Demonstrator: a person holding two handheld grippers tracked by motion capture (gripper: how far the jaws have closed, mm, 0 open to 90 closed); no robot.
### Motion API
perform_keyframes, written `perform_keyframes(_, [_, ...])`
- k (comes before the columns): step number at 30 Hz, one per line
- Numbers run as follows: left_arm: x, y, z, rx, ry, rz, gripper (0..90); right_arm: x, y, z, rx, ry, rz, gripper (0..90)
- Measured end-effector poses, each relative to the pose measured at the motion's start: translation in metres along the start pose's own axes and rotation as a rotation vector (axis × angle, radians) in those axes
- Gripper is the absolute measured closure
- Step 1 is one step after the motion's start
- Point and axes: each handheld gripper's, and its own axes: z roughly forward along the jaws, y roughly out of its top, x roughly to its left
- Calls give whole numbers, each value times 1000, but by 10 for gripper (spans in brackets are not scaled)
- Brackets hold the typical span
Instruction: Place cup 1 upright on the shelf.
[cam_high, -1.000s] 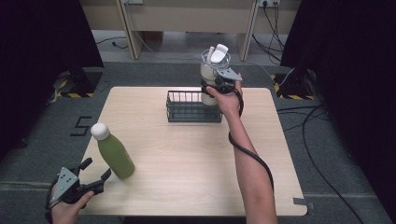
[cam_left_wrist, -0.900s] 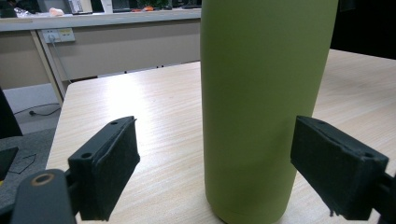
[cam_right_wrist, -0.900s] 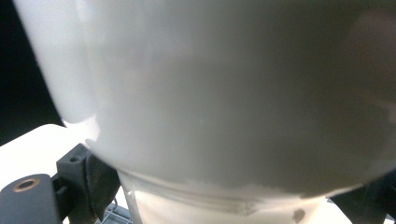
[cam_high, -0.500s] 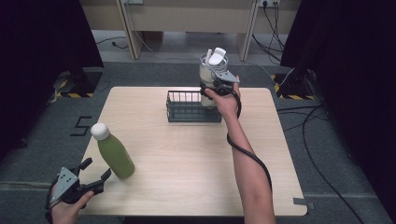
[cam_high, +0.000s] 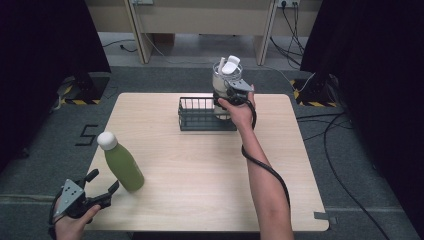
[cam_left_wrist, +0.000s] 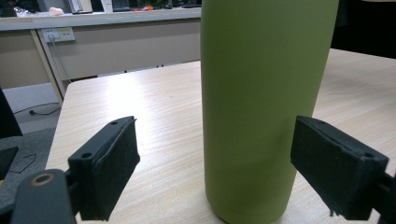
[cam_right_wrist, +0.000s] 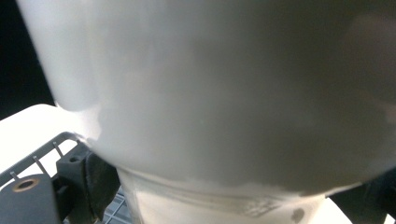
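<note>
A green bottle with a white cap stands upright at the table's front left. My left gripper is open just in front of it at the table edge. In the left gripper view the bottle stands between and just beyond the two pads, not touching them. My right gripper is shut on a white lidded cup, held upright above the right end of a black wire basket. In the right gripper view the cup looms very close, with the basket's rim below it.
The light wooden table has bare surface in the middle and at the right. Desks, cables and dark curtains lie beyond the far edge. A cable trails from the right gripper along the forearm.
The right gripper and the cup have shifted slightly to the left above the basket's end. The left gripper and green bottle have not moved.
</note>
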Motion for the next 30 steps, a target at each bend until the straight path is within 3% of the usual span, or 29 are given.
perform_keyframes(13, [0, 0, 0, 1, -1, 0, 142, 1, -8, 2, 12, 0, 6, 101])
perform_keyframes(27, [0, 0, 0, 2, -1, 1, 142, 3, -14, 0, -15, 0, -9, 92])
perform_keyframes(30, [0, 0, 0, 3, 0, 2, 142, 5, -14, 0, -23, 7, -1, 54])
